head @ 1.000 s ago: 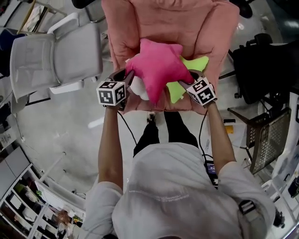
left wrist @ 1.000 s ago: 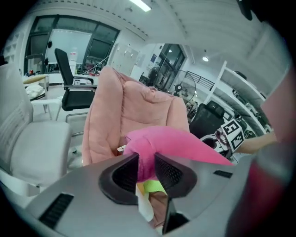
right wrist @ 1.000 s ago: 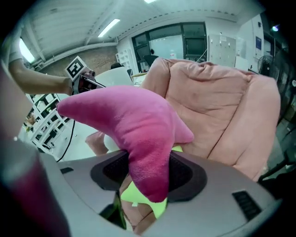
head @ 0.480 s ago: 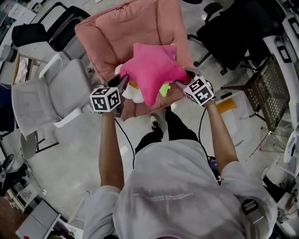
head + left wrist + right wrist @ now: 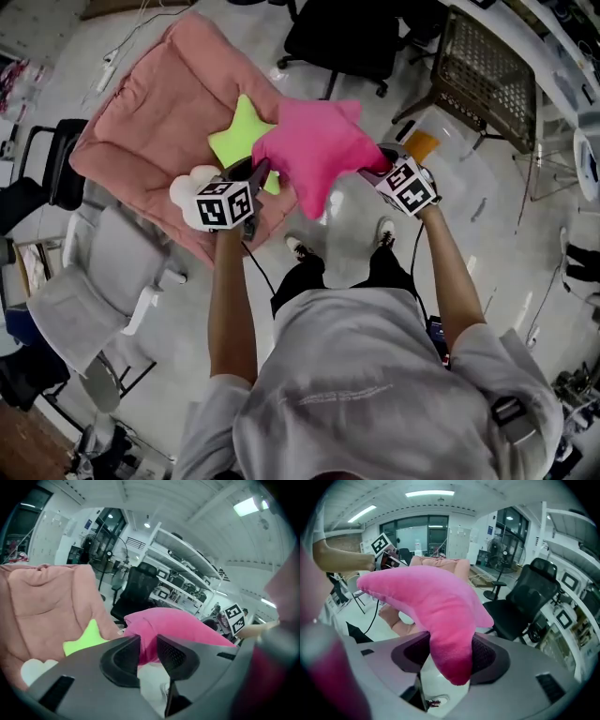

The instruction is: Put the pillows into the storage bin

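Holding the pink star pillow point(image 5: 314, 150) between them, the left gripper point(image 5: 257, 171) pinches one point, the right gripper point(image 5: 373, 167) squeezes another. Next, both should open over the bin.

The pink star pillow point(image 5: 314, 150) has been carried off the armchair point(image 5: 141, 122), apparently sideways.

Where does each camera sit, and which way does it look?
Head view: on the person's head, looking steeply down at torso, both arms, left gripper, right gripper.
Left gripper view: on that gripper, along its jaws, shut on the pink star pillow.
Right gripper view: likewise, from the pillow's other side; a forearm shows.
Shared: all three show the pillow.
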A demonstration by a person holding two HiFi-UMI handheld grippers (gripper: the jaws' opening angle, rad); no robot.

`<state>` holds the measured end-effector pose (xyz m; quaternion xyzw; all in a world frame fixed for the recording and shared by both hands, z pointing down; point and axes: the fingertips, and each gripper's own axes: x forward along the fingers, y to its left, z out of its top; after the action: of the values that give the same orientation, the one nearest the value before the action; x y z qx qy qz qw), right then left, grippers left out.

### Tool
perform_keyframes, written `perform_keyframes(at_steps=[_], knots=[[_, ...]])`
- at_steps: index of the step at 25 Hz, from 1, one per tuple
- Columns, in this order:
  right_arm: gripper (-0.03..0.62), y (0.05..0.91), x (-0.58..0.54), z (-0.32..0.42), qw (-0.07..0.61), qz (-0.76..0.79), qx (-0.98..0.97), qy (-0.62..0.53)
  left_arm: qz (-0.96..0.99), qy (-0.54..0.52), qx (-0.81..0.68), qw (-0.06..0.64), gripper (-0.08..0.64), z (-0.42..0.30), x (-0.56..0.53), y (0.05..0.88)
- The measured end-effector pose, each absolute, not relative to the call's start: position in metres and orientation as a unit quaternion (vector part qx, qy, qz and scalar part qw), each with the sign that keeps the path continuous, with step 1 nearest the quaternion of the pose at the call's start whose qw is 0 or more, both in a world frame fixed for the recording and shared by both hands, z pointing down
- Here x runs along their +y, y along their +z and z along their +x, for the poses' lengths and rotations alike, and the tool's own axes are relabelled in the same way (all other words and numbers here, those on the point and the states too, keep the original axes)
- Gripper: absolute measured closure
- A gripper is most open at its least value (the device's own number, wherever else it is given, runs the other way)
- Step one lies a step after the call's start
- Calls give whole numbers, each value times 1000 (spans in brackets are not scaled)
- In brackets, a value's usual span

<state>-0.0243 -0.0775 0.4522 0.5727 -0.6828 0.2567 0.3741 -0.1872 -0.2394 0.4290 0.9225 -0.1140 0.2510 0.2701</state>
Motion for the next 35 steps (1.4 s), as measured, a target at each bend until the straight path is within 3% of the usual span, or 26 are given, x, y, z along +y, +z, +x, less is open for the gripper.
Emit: perform_keyframes(at_steps=[18,35], knots=[[330,551,315,241,303,699,-506,404,886,395,130,206,442,194,91,531],[331,731,458,385,255,721,-411,495,823,501,212,163,439,383,229,707]])
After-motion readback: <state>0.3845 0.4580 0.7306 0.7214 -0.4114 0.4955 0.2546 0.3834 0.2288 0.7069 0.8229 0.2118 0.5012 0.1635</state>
